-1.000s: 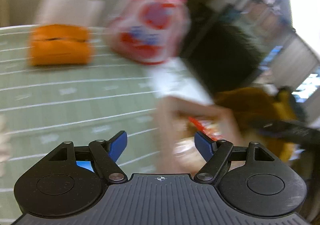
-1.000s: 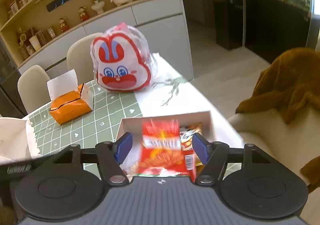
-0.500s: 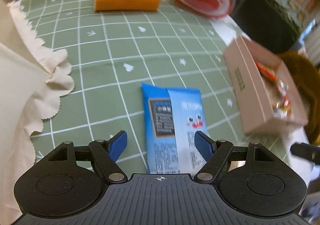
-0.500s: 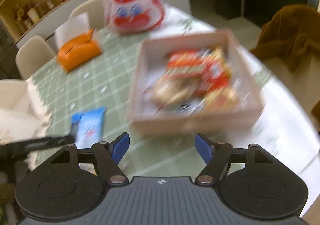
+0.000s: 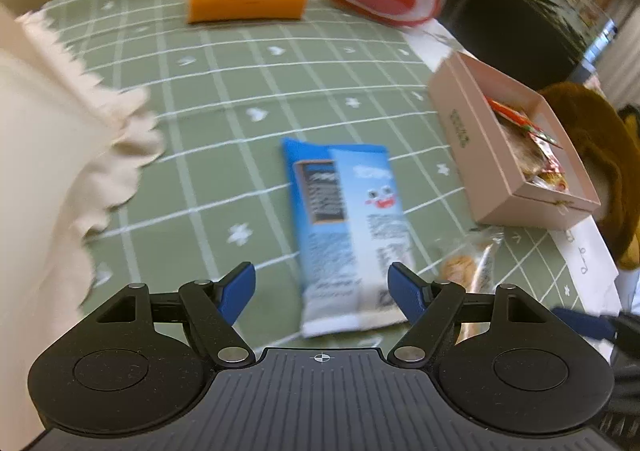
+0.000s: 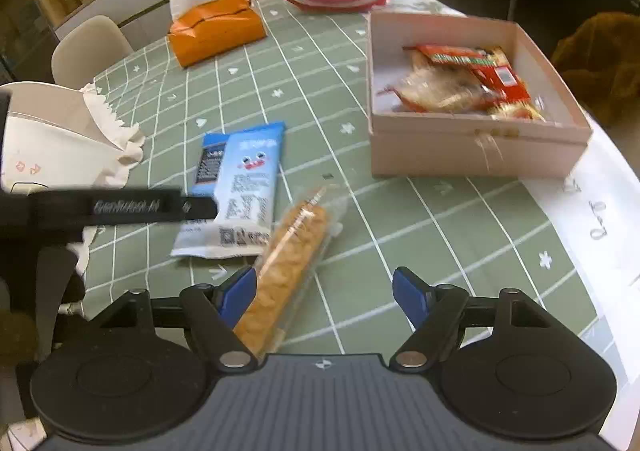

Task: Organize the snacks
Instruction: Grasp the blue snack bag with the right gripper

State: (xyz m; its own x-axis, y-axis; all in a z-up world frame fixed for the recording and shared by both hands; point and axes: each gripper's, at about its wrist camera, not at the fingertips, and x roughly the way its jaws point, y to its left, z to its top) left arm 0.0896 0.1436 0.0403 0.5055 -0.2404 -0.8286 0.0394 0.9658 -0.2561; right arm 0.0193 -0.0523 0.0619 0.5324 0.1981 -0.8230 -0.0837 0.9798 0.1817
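Both gripper (image 5: 321,287) (image 6: 325,293) spreads wide, seemingly above blue packet (image 5: 346,227).

The blue snack packet (image 5: 346,229) shows only smeared print (unreadable); the right gripper's body hides the cracker sleeve's (image 6: 286,265) near end.

Left gripper (image 5: 322,287) and right gripper (image 6: 325,291) hover side by side (jaws spread wide).

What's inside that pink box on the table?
The pink box holds a red snack packet lying on a clear bag of pale snacks. Whatever lies beneath those, or behind the near wall, is covered.
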